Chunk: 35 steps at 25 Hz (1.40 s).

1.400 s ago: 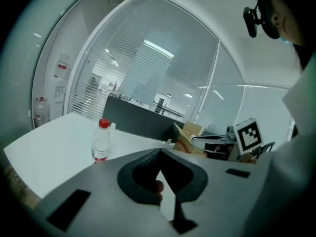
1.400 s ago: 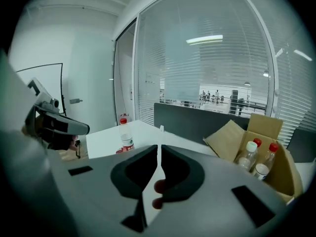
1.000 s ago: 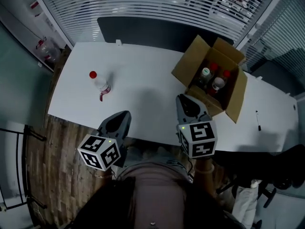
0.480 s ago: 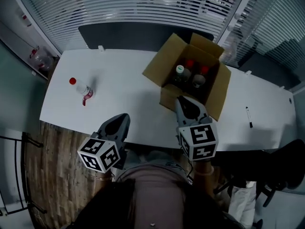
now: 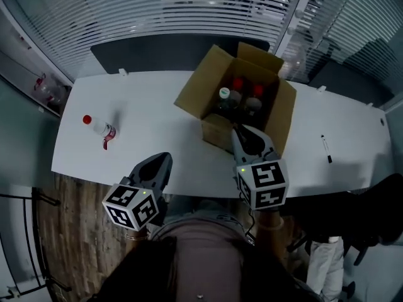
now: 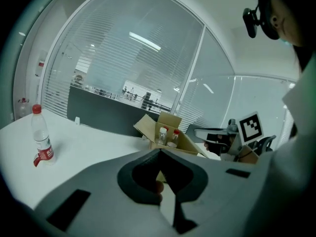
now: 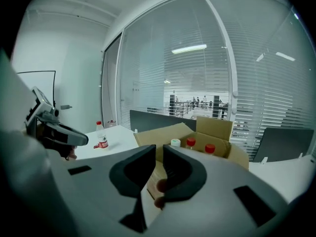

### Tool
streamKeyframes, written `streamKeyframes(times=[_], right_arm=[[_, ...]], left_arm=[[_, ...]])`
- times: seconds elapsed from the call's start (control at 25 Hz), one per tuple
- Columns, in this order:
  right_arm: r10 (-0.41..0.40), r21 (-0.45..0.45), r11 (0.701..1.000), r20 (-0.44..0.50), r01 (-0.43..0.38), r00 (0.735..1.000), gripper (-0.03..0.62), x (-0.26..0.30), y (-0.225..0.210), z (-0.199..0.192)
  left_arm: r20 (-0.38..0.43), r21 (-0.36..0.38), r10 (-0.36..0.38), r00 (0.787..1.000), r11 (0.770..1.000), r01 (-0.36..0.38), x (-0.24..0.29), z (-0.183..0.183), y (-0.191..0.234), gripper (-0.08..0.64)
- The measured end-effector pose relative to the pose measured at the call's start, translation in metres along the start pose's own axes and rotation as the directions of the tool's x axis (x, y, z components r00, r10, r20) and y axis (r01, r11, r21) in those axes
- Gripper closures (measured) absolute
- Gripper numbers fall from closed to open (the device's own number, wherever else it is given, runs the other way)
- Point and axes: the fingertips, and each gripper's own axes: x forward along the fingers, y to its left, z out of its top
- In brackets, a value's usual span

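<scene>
**Operator:** What is sitting in front of me?

**Spotter:** You are standing at the near edge of the long white table (image 5: 157, 106). The cardboard box (image 5: 194, 94) is sitting open on it, right of the middle and toward the far side, with its flaps spreading outward.

**Operator:** And my grippers?

**Spotter:** You are holding both over the near edge, well apart from each other. Your right gripper (image 7: 159, 149) is pointing at the box's near wall from just short of it. Its jaws are standing a narrow slit apart, with nothing between them. Your left gripper (image 6: 159, 152) is hanging over bare tabletop, and its jaw tips are pressing together on nothing.

**Operator:** What is one camera giving me that another isn't?

**Spotter:** The left gripper view is showing the lone bottle (image 6: 42, 142) standing upright with its red cap on top. It is near the table's left end, well apart from the box. The right gripper view is showing the bottles in the box (image 7: 191, 142) as three caps, one white and two red. Only the head view is catching the pen (image 5: 325, 148), which is lying toward the right end.

**Operator:** Anything I'm missing?

**Spotter:** The box wall is hiding the bottles' bodies from your right gripper view. From above, I cannot tell how many bottles are in the box.
</scene>
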Motion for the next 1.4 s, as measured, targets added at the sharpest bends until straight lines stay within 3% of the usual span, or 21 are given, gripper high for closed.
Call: streamKeyframes(times=[0.64, 0.96, 1.4], right_arm=[[-0.129, 0.062, 0.989, -0.054, 0.132, 0.99, 0.534, 0.047, -0.019, 0.008], [-0.144, 0.078, 0.985, -0.098, 0.152, 0.985, 0.511, 0.078, -0.031, 0.007], [-0.115, 0.095, 0.987, -0.167, 0.132, 0.979, 0.485, 0.12, -0.045, -0.002]], left_arm=[[-0.093, 0.051, -0.12, 0.988, 0.991, 0.125, 0.042, 0.037, 0.046, 0.554], [-0.144, 0.037, -0.153, 0.978, 0.986, 0.16, 0.07, 0.043, 0.065, 0.554], [-0.196, -0.01, -0.148, 0.969, 0.989, 0.149, 0.098, 0.043, 0.088, 0.554]])
